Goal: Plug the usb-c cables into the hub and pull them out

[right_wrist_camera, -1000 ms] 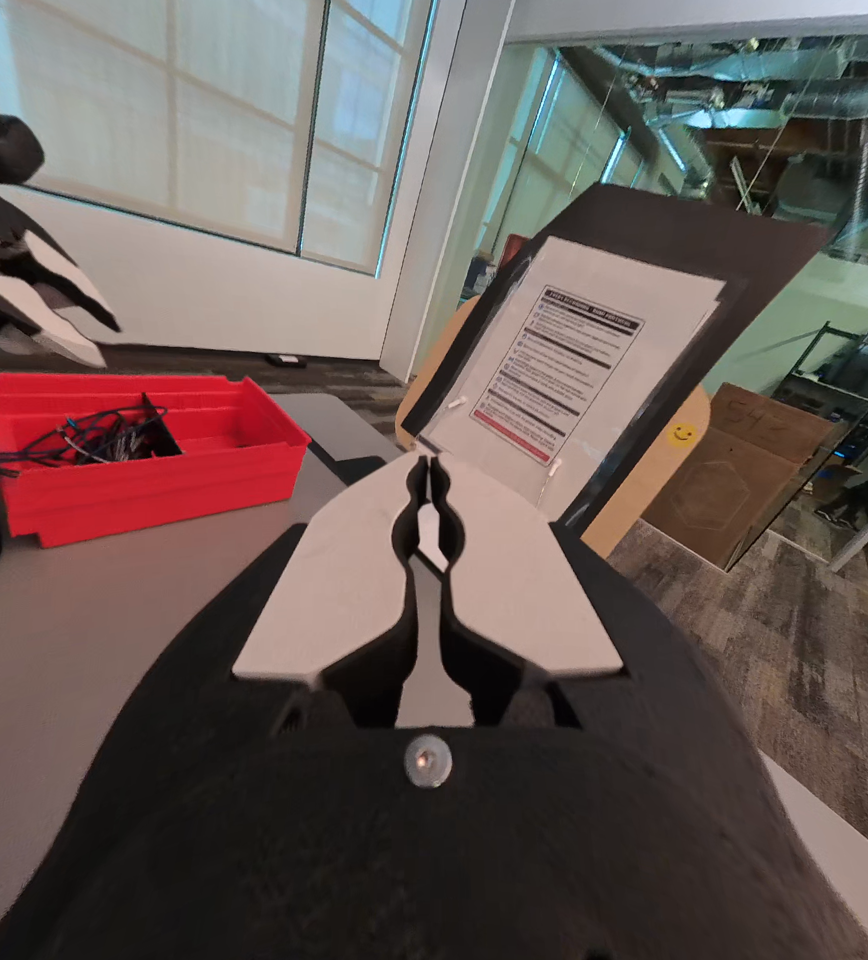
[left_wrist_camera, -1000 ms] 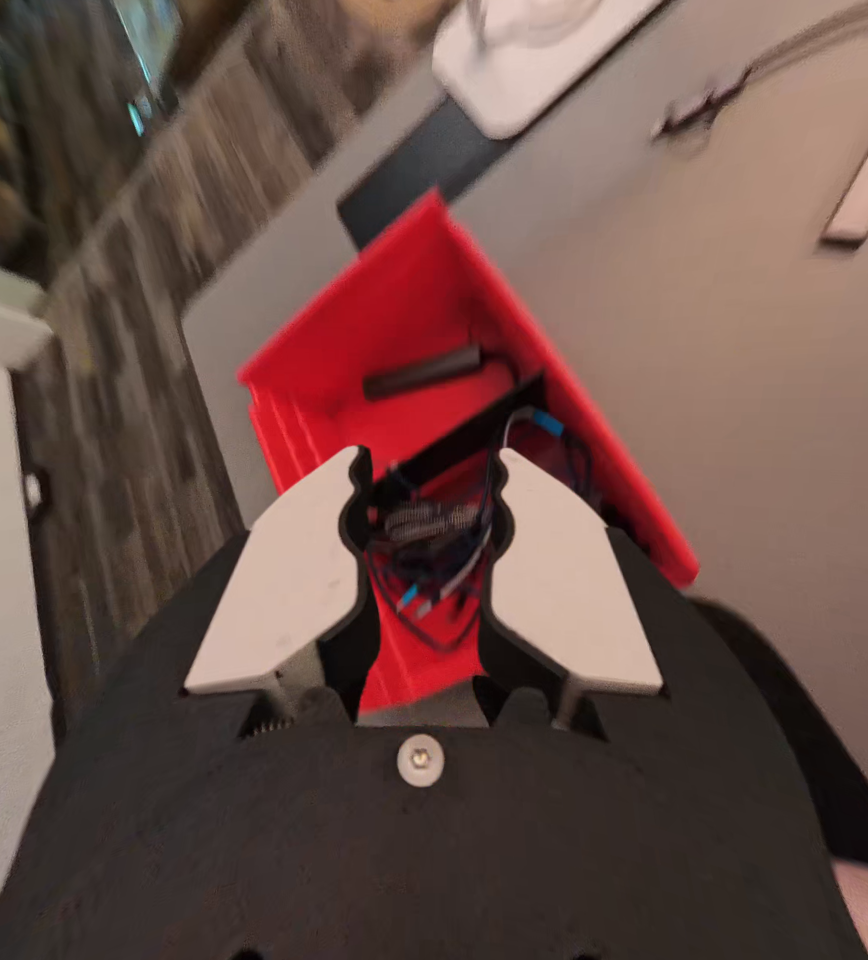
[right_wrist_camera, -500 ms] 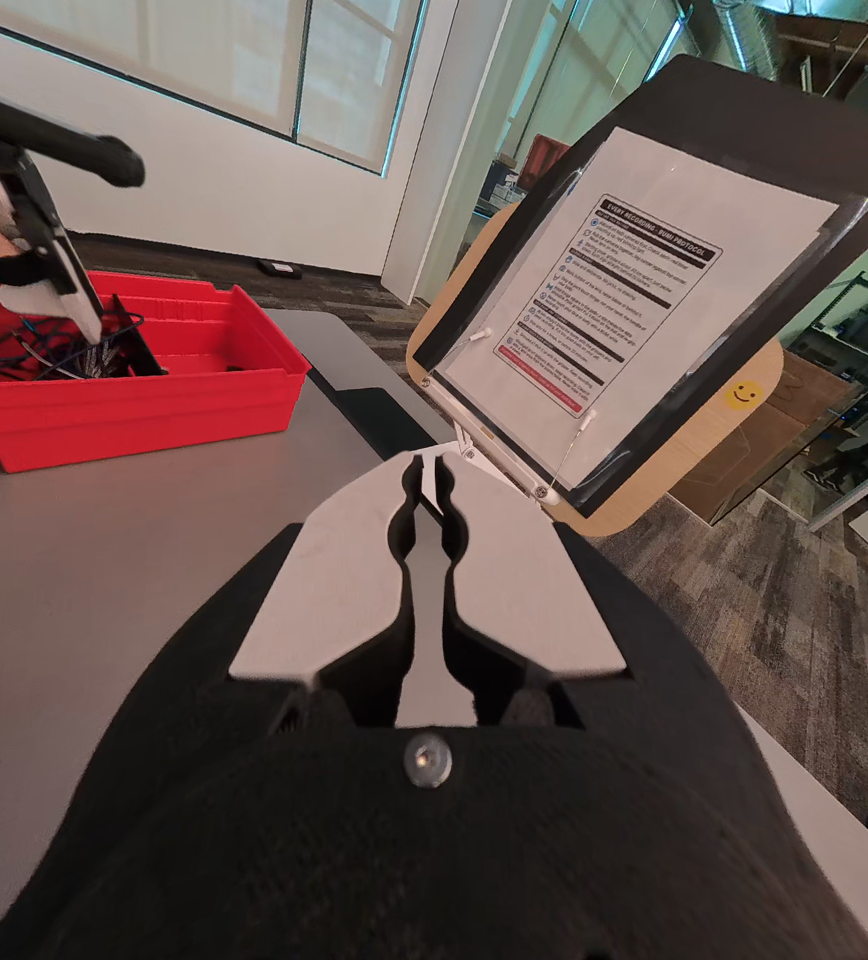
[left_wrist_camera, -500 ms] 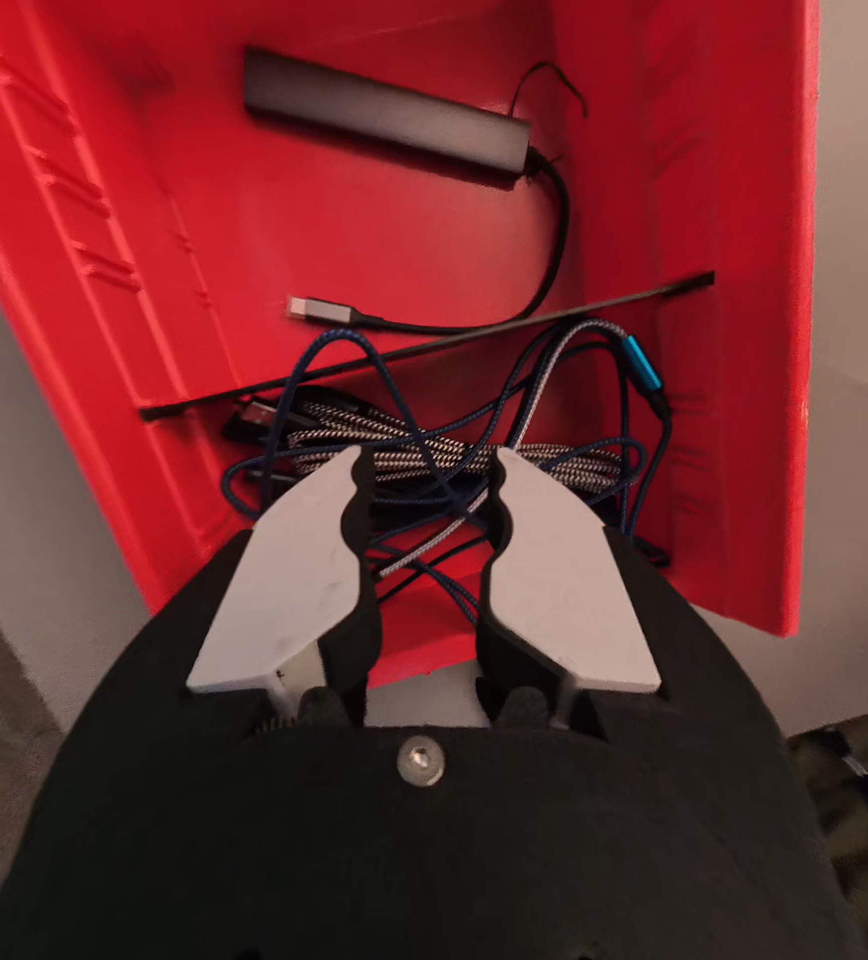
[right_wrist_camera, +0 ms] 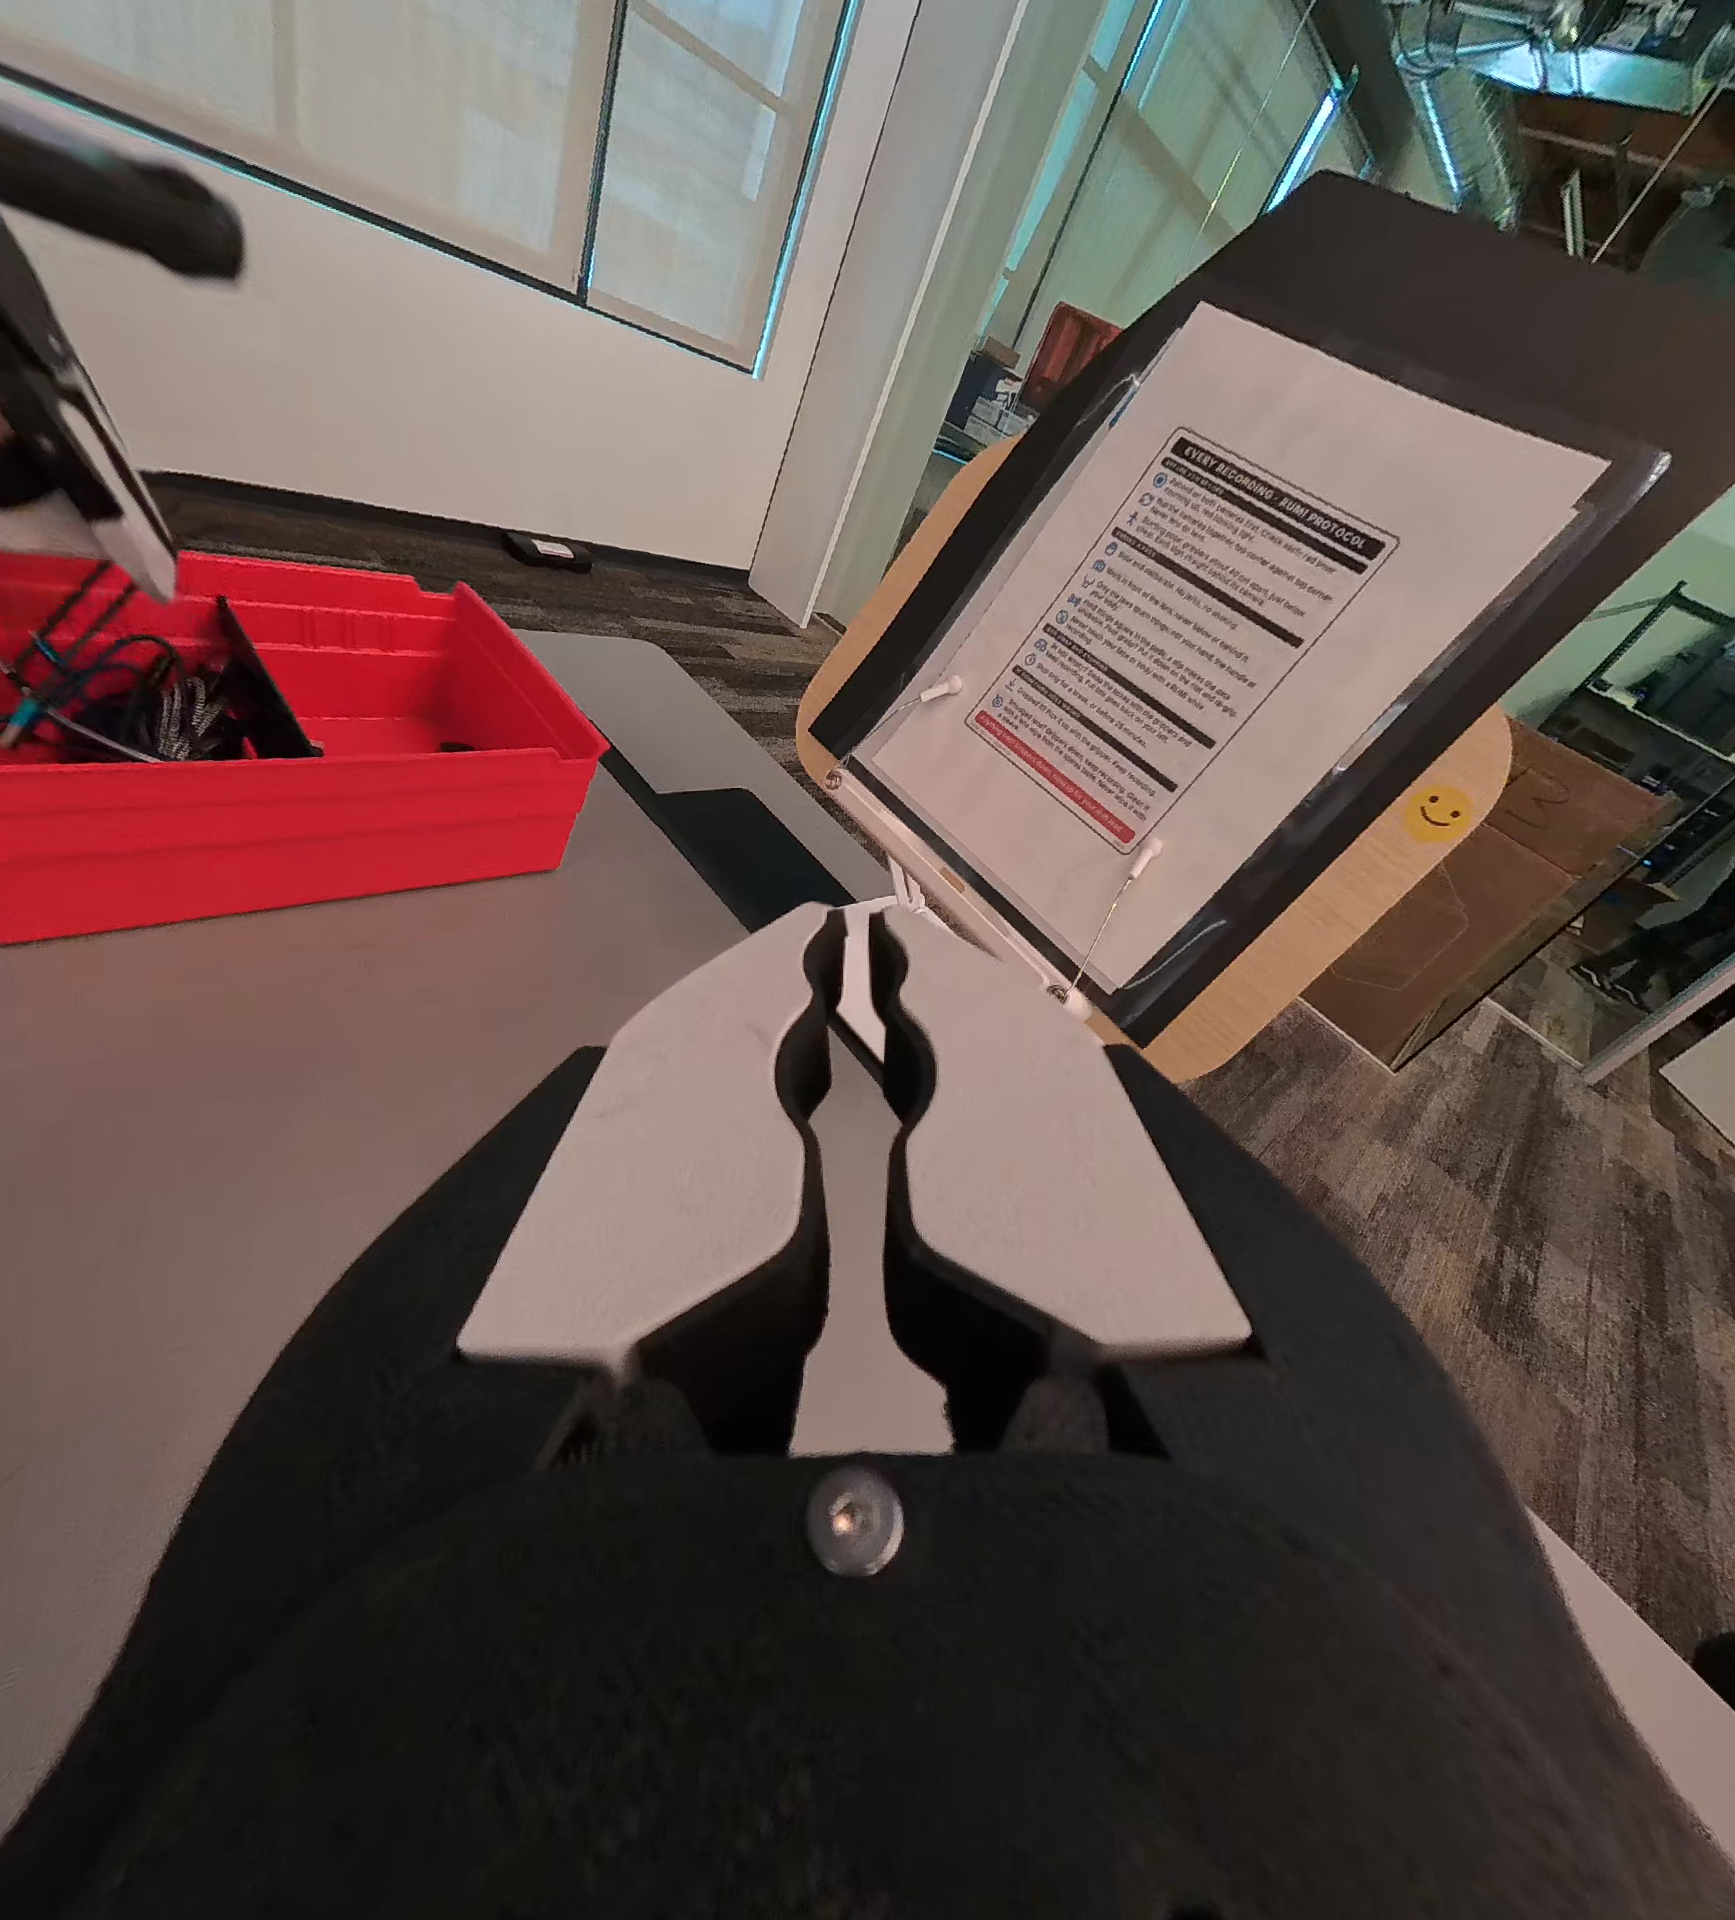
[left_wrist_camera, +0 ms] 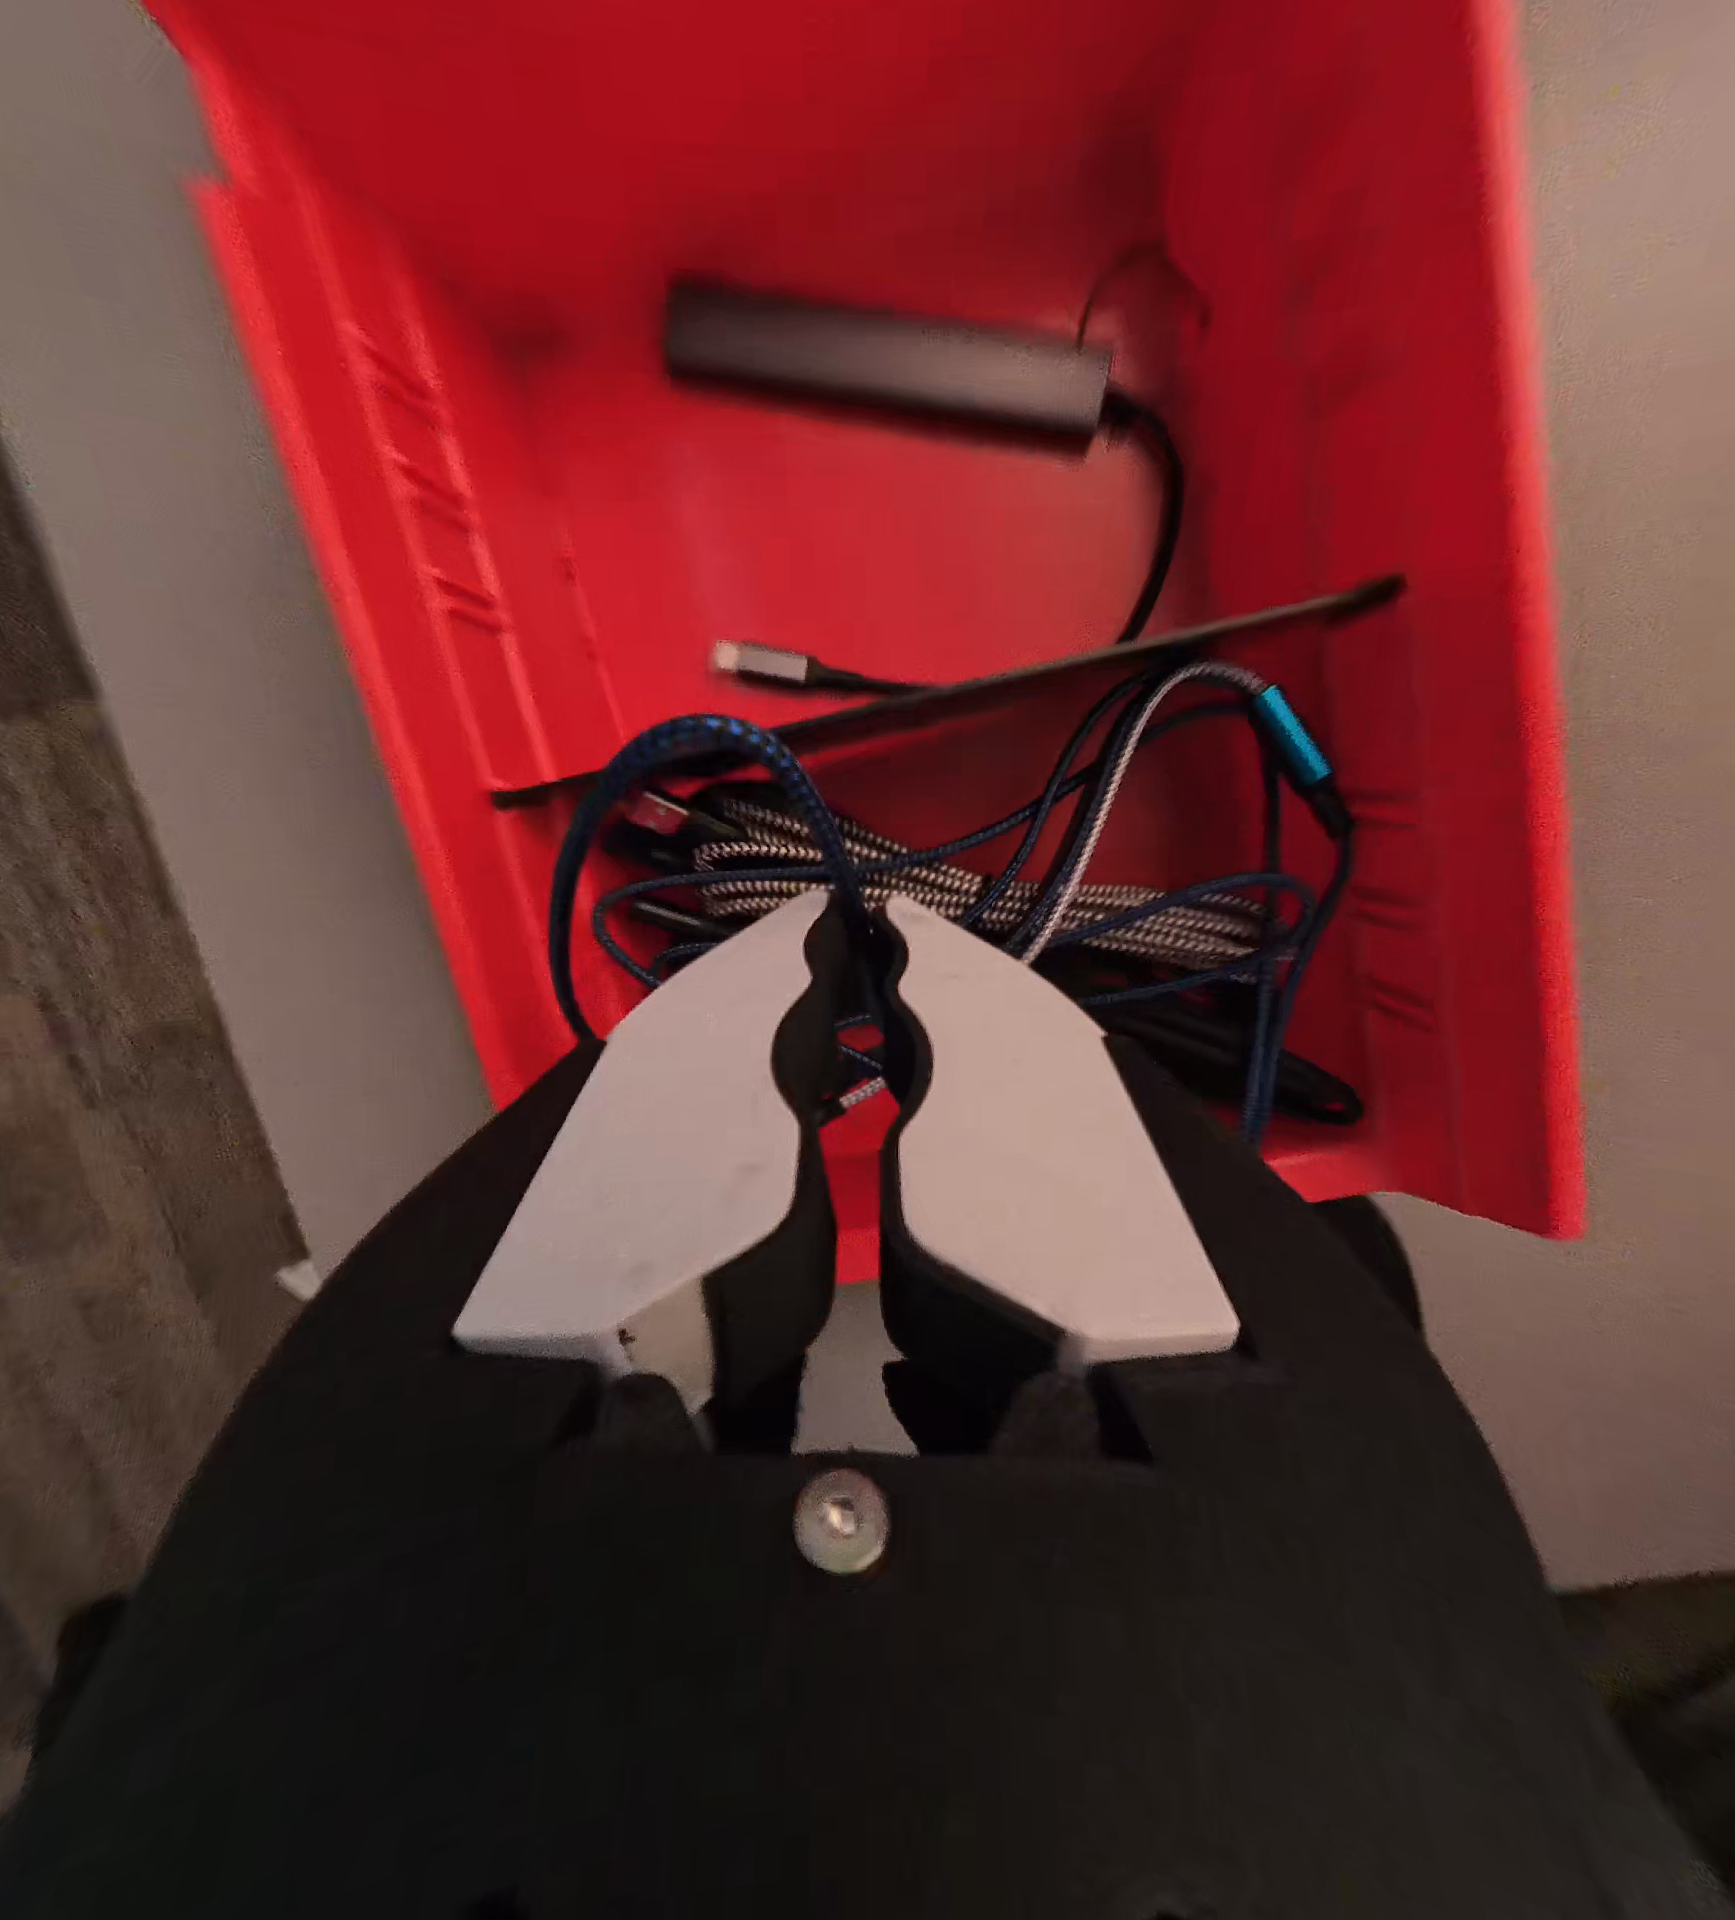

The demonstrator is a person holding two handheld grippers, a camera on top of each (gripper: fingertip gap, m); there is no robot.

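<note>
A red bin (left_wrist_camera: 946, 156) holds a dark grey hub (left_wrist_camera: 884, 358) with its own black lead and plug (left_wrist_camera: 764, 662) in the far compartment. A black divider (left_wrist_camera: 1050, 670) separates it from a tangle of braided cables (left_wrist_camera: 1050, 904) in the near one. My left gripper (left_wrist_camera: 855, 914) is shut on a dark blue braided cable (left_wrist_camera: 728, 743) and lifts a loop of it above the tangle. It also shows in the right wrist view (right_wrist_camera: 141, 561), over the bin (right_wrist_camera: 250, 831). My right gripper (right_wrist_camera: 850, 914) is shut and empty above the grey table (right_wrist_camera: 219, 1091).
A document stand with a printed sheet (right_wrist_camera: 1206, 665) stands at the table's far right edge, just beyond my right gripper. A blue-sleeved plug (left_wrist_camera: 1289, 743) lies at the bin's right wall. Carpeted floor (right_wrist_camera: 1517, 1195) lies past the table edge. Spacing between my two grippers at the tips: around 45 centimeters.
My left gripper has closed on the dark blue cable and pulled a loop up out of the tangle. My right gripper stayed shut and shifted slightly towards the stand.
</note>
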